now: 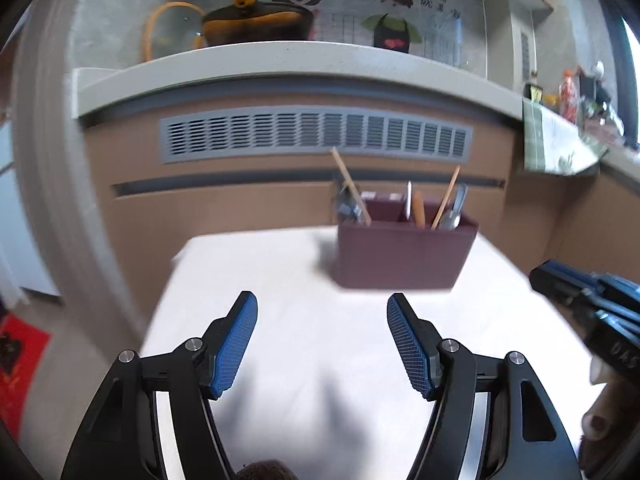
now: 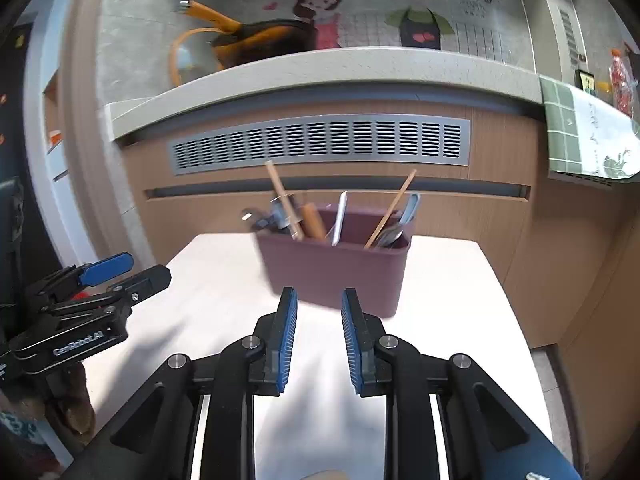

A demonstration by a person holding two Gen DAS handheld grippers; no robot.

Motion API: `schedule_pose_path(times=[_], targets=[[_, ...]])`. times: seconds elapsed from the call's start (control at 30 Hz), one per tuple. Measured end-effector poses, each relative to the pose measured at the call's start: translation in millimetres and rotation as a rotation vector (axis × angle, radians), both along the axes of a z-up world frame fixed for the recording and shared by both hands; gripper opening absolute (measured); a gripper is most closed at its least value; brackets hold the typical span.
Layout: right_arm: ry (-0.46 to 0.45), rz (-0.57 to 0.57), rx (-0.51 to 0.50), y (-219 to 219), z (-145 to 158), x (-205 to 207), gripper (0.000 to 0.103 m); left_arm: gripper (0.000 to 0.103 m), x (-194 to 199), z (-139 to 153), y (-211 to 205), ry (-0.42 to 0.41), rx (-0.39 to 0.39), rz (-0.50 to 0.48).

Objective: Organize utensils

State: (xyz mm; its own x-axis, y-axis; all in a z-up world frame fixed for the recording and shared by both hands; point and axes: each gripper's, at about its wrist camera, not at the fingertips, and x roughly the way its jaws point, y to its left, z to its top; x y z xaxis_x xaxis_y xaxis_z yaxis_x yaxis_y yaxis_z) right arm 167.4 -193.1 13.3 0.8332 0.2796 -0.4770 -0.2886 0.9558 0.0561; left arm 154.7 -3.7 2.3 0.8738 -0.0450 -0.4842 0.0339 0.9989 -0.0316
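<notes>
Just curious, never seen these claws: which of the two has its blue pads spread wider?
The left gripper: its blue pads stand far apart over the white table, while the right gripper shows only a narrow gap. Neither holds anything.

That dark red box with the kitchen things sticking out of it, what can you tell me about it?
The dark red rectangular plastic utensil holder stands upright on the white table, near its far edge, before a wooden cabinet front. Inner dividers split it into compartments. Wooden chopsticks, metal spoons and other utensils lean out of its open top. Nothing grips it; both pairs of fingers are short of it, empty.
</notes>
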Motion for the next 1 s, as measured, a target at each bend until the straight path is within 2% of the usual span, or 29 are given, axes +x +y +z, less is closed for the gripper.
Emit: schedule_pose_path(times=[0.1, 0.2, 0.37, 1.0], targets=[[-0.001, 0.000, 0.018, 2, -4, -27, 0.023, 0.068, -29, -4, -2, 0.004, 0.037, 0.011], [-0.011, -0.018, -0.011, 6, -7, -47, 0.025, 0.068, -46, -7, -4, 0.009, 0.042, 0.015], [-0.023, -0.017, -0.026, 11, -9, -66, 0.025, 0.068, -49, -1, -6, 0.006, 0.030, 0.004], [-0.010, -0.044, -0.046, 5, -15, -68, 0.025, 0.068, -42, 1, -11, 0.020, 0.003, -0.017]])
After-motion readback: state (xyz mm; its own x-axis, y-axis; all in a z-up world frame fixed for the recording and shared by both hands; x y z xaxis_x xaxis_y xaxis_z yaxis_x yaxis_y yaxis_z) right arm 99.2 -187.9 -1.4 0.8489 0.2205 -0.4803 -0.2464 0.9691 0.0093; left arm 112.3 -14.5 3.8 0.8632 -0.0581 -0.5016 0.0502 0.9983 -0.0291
